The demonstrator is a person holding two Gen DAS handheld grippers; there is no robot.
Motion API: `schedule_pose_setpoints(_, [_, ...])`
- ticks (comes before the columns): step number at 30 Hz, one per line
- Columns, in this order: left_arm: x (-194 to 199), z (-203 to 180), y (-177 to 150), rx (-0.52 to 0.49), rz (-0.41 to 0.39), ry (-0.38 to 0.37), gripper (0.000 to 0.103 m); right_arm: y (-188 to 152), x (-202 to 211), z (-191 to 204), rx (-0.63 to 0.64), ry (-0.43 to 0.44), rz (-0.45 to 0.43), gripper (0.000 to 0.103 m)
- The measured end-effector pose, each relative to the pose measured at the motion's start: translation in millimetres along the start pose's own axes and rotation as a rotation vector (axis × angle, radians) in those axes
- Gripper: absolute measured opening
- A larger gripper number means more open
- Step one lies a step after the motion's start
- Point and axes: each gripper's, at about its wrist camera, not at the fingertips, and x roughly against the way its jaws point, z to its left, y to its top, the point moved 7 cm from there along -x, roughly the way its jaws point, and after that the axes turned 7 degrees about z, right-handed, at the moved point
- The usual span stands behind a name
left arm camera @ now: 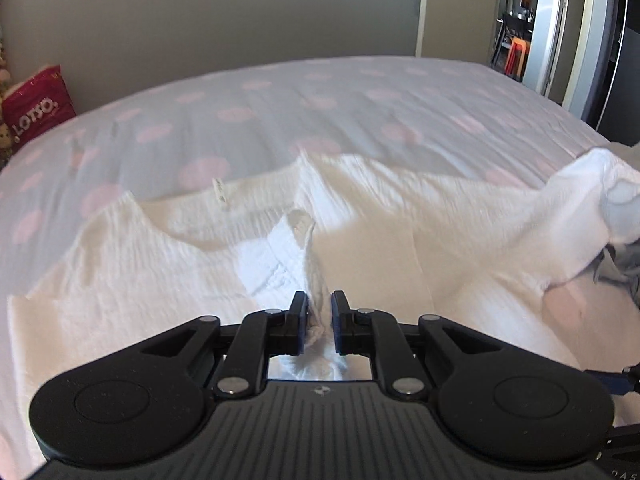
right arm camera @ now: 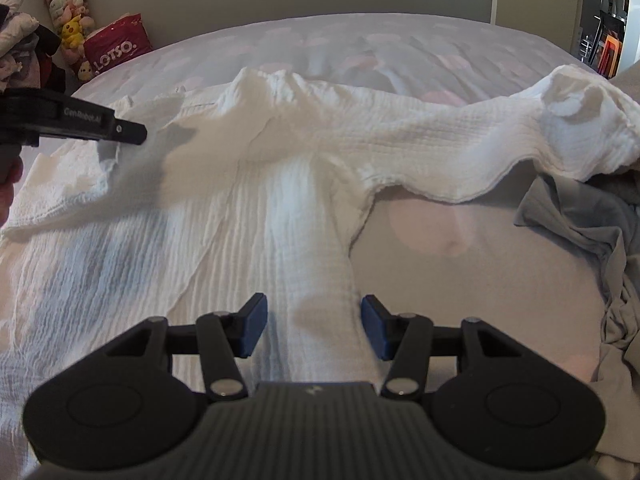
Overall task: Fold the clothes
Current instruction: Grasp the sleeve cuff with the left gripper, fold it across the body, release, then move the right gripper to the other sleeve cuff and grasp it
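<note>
Left gripper (left arm camera: pixel 320 312): narrow, 2 pads pinching a fold of white garment (left arm camera: pixel 400 216)
Right gripper (right arm camera: pixel 314 326): wide, empty; garment underneath
Right view only: grey cloth (right arm camera: pixel 580 224) at 3 o'clock; plush toys (right arm camera: pixel 72 28) at 10 o'clock

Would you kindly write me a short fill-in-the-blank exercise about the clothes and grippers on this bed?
1. The left gripper has a fold of the ____ shirt between its fingers.
2. The bedsheet is dotted with ____ circles.
3. The right gripper has its fingers ____ over the shirt.
4. The red bag beside the bed reads ____.

Missing words: white; pink; open; LOTSO
</note>
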Motion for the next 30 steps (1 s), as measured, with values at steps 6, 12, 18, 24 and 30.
schedule_pose_setpoints(6, [-4.5,-7.1,-11.6,-0.03,0.046,-0.02,0.028,-0.4,-7.9,0.8,0.011,-0.01,0.016,0.057])
schedule_pose_setpoints(12, [13.8,-14.2,-18.4,-0.096,0.031,-0.009,0.05,-0.1,-7.0,2.1,0.022,-0.017,0.017,0.059])
schedule_pose_setpoints(18, [-8.5,-7.1,-40.7,-0.088,0.164,0.034,0.05,-1.4,-4.6,1.8,0.015,-0.009,0.018,0.059])
schedule_pose_setpoints(24, [-1.5,-5.7,-46.5,-0.079,0.142,0.042,0.051,-1.1,-7.4,-5.7,-0.003,-0.007,0.023,0.06])
schedule_pose_setpoints(30, [41.3,8.2,-40.5,-0.046,0.065,0.057,0.051,5.4,0.2,-19.6,-0.069,-0.008,0.005,0.06])
